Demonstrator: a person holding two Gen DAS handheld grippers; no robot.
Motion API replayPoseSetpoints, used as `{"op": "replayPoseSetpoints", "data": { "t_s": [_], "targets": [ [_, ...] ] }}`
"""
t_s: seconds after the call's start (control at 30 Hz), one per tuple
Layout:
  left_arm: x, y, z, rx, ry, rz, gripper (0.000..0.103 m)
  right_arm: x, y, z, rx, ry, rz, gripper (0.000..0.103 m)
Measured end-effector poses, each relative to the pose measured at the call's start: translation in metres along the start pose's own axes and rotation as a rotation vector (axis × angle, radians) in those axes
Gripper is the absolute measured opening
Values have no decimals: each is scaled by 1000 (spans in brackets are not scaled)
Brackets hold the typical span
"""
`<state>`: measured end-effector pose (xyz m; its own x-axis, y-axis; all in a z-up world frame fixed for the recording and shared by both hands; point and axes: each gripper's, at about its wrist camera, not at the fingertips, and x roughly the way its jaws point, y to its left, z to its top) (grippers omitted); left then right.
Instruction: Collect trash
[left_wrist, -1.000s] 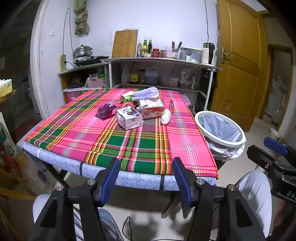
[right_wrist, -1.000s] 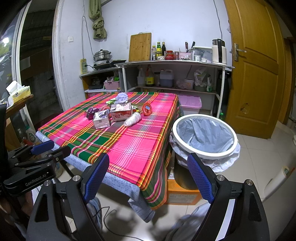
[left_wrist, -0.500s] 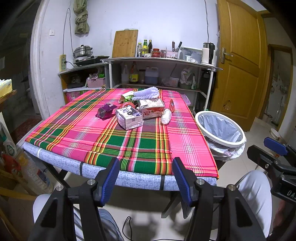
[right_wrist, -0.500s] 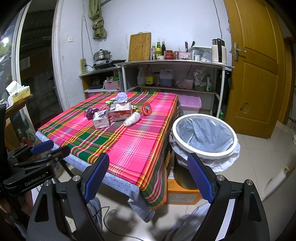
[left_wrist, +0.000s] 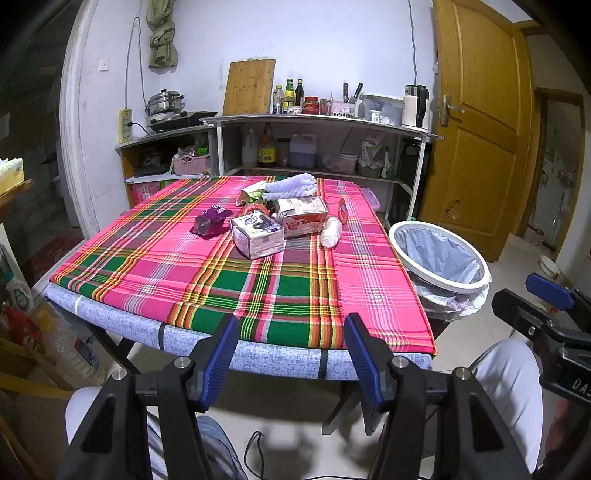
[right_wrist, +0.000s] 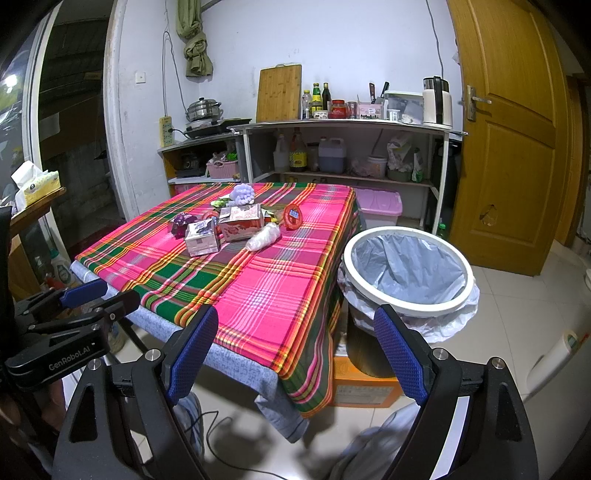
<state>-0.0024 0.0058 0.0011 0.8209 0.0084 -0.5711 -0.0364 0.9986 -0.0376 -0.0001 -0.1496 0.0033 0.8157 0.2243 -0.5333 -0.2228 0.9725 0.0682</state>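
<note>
Trash lies in a cluster on the far half of the plaid-covered table (left_wrist: 207, 280): a small white carton (left_wrist: 257, 236), a larger pink-and-white carton (left_wrist: 302, 216), a crumpled purple wrapper (left_wrist: 210, 225), a clear plastic bag (left_wrist: 331, 230), a red round lid (left_wrist: 343, 210) and a white knobbly bundle (left_wrist: 293, 183). To the table's right stands a white-rimmed bin (right_wrist: 406, 269) lined with a grey bag. My left gripper (left_wrist: 290, 354) hangs open and empty before the table's near edge. Near the table's corner and the bin, my right gripper (right_wrist: 295, 350) is likewise open and empty.
Shelving (right_wrist: 340, 127) with bottles, a kettle and a cutting board lines the back wall. A wooden door (right_wrist: 517, 129) stands at the right. An orange box (right_wrist: 365, 387) sits under the bin, and a pink lidded bin (right_wrist: 378, 205) sits behind the table. The person's knees show below both grippers.
</note>
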Motion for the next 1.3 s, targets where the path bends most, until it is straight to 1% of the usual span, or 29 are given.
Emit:
{"op": "replayPoseSetpoints", "data": {
  "t_s": [0.47,0.63,0.83,0.93,1.07,1.17,1.23,1.3],
  "targets": [
    [0,2,-1,-2,6,3,59,3,3,-2,0,8,3,87],
    [6,4,0,1,8,10,59,14,2,0,-1,20,21,87],
    [26,14,10,6,14,28,59,35,4,15,-21,25,50,87],
    [38,23,17,3,8,46,59,49,7,24,-32,30,76,87],
    [57,40,30,-13,14,46,59,71,11,38,-42,51,119,87],
    [69,47,38,-11,25,50,59,85,17,48,-53,58,131,87],
    [77,54,44,-19,33,35,59,94,20,54,-64,65,134,87],
    [87,60,50,-18,42,42,59,102,23,60,-74,72,133,87]
  ]
}}
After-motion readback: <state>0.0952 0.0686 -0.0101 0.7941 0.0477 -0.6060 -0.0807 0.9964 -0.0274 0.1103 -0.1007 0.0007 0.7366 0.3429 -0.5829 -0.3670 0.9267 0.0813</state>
